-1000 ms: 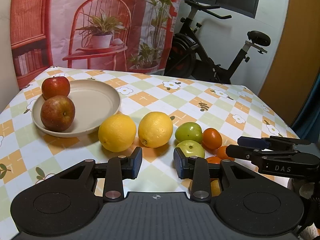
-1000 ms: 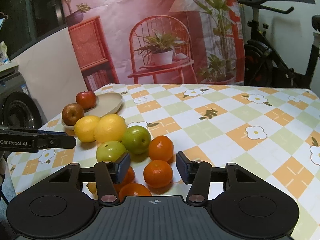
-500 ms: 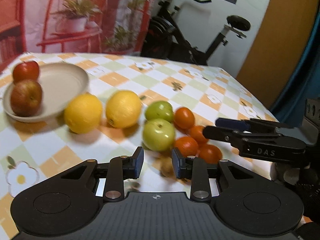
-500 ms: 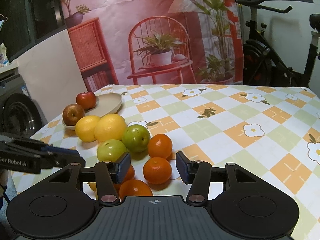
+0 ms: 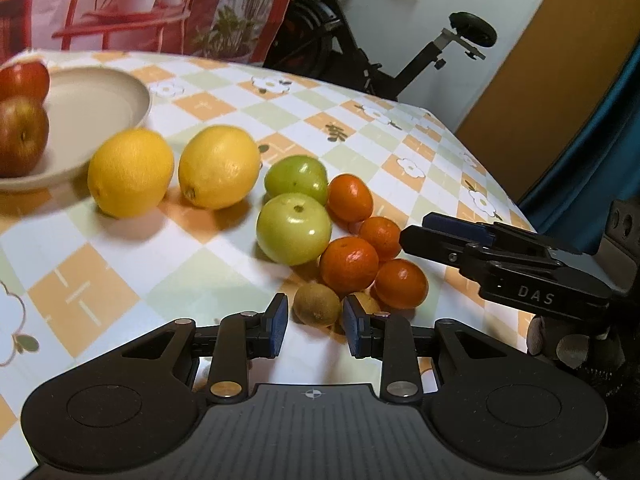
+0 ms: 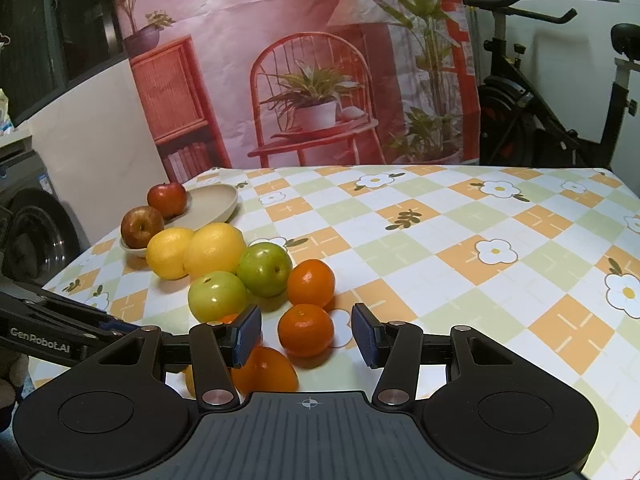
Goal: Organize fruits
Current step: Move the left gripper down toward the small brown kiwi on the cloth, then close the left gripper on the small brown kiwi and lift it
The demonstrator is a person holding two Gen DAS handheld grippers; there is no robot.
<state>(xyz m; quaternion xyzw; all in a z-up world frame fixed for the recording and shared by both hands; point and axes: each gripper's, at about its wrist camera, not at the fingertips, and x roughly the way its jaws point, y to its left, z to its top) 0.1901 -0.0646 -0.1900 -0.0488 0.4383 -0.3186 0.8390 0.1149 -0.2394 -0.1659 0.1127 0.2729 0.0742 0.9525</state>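
Fruit lies on a checked tablecloth. A beige plate (image 5: 104, 92) at the left holds two red apples (image 5: 20, 140). Beside it are two lemons (image 5: 218, 166), two green apples (image 5: 294, 228), several tangerines (image 5: 348, 266) and a brown kiwi (image 5: 316, 304). My left gripper (image 5: 314, 324) is open and empty, its fingers just in front of the kiwi. My right gripper (image 6: 306, 334) is open and empty, with a tangerine (image 6: 306, 330) just beyond its fingertips. The right gripper also shows in the left wrist view (image 5: 416, 230), beside the tangerines.
An exercise bike (image 5: 360, 48) stands behind the table's far right corner. A printed backdrop (image 6: 300, 60) hangs behind the table. A washing machine (image 6: 36, 232) is at the left. The tablecloth's right half (image 6: 500, 240) carries no fruit.
My left gripper has swung right and forward, from the lemons to the kiwi beside the tangerines. The right gripper has barely moved.
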